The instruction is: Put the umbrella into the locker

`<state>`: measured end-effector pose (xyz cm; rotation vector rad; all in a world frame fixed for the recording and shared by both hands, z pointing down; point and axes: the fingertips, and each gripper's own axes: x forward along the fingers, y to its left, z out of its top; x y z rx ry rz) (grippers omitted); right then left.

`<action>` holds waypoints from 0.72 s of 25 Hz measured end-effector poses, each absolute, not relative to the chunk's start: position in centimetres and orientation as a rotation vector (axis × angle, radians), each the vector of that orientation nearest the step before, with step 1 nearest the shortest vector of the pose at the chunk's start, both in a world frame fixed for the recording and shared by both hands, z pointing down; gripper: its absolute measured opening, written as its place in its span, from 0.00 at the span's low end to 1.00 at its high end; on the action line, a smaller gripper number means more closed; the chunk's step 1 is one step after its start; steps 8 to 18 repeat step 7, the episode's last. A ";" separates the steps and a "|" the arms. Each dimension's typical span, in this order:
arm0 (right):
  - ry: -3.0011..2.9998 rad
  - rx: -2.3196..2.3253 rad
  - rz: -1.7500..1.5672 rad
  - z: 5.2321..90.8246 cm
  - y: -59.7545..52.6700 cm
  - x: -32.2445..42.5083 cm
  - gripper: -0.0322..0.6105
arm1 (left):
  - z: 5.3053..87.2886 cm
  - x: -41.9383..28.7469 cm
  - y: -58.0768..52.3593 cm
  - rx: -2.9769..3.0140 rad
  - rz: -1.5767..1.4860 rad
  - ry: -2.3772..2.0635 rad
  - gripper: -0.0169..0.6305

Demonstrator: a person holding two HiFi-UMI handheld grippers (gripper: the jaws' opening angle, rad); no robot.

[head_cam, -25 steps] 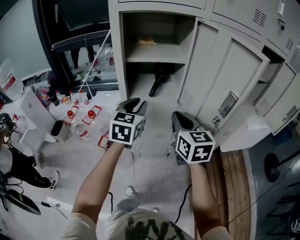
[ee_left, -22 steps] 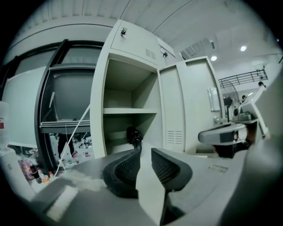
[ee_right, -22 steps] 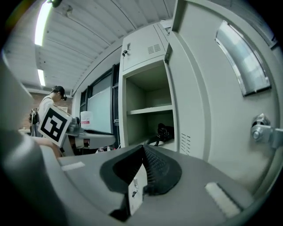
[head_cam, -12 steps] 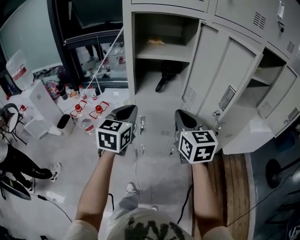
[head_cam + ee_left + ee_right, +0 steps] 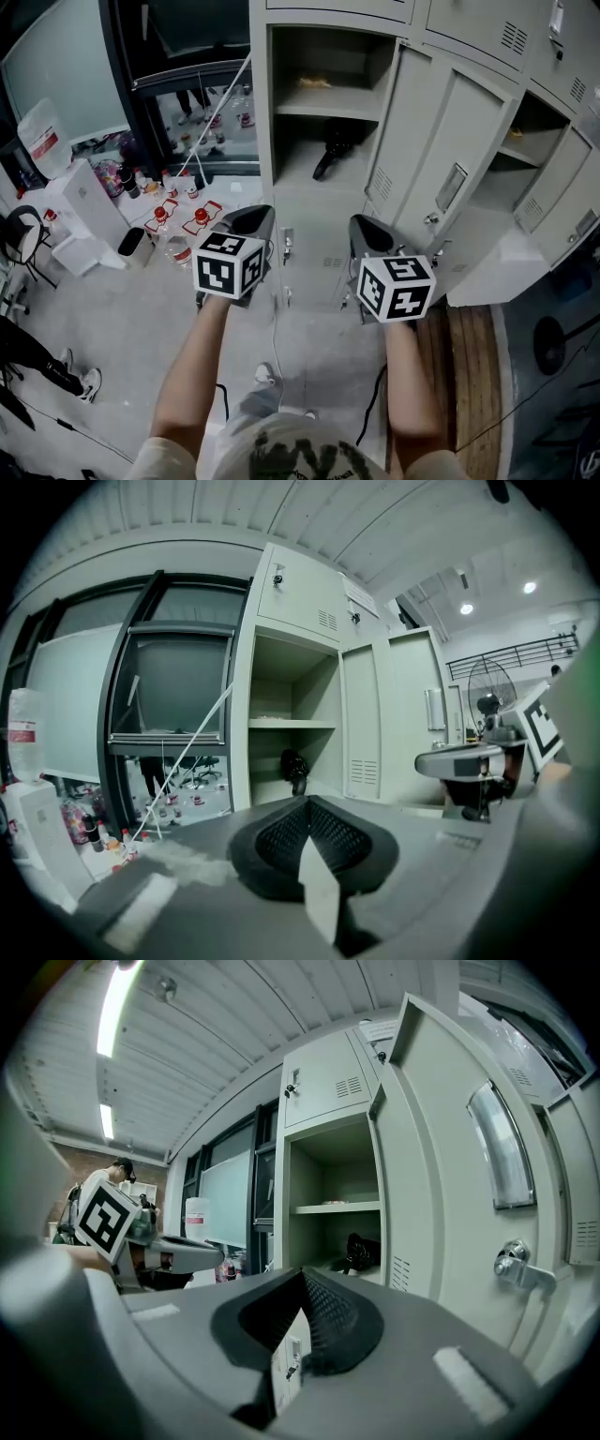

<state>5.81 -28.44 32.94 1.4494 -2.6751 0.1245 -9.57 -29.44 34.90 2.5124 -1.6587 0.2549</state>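
The umbrella (image 5: 330, 156) is black and folded. It lies inside the open locker (image 5: 263, 112), on the floor of the lower compartment just beneath the shelf (image 5: 311, 111), leaning toward the back. The locker's door (image 5: 412, 122) stands swung out at 3 o'clock of the opening.

In the head view both tools are held side by side in front of the locker, low in the picture, with their tips pointing at 12 o'clock. The left tool (image 5: 247, 218) is clenched: its two dark ribbed pads meet at the tip with nothing between them. From it the umbrella sits at about 1 o'clock, well apart. The right tool (image 5: 367, 230) is likewise clenched and empty, its pads meeting at the point. From it the umbrella sits at about 11 o'clock, also well apart.

In the left gripper view the closed tip (image 5: 307, 801) points toward the locker, and the umbrella (image 5: 294, 769) shows just past 12 o'clock above it, deep in the compartment. In the right gripper view the umbrella (image 5: 361, 1252) appears at about 1 o'clock of the closed tip (image 5: 302, 1275).

Red-capped bottles (image 5: 199, 221) stand on the floor (image 5: 122, 319) at 9 o'clock of the left tool.
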 end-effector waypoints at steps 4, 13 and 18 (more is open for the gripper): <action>-2.677 1.447 0.122 32.9 -28.2 5.8 0.05 | 35.0 -9.3 -29.3 2.515 0.263 -1.653 0.04; -2.678 1.449 0.121 32.7 -28.1 5.9 0.05 | 35.0 -9.1 -29.2 2.518 0.269 -1.650 0.04; -2.678 1.449 0.121 32.7 -28.1 5.9 0.05 | 35.0 -9.1 -29.2 2.518 0.269 -1.650 0.04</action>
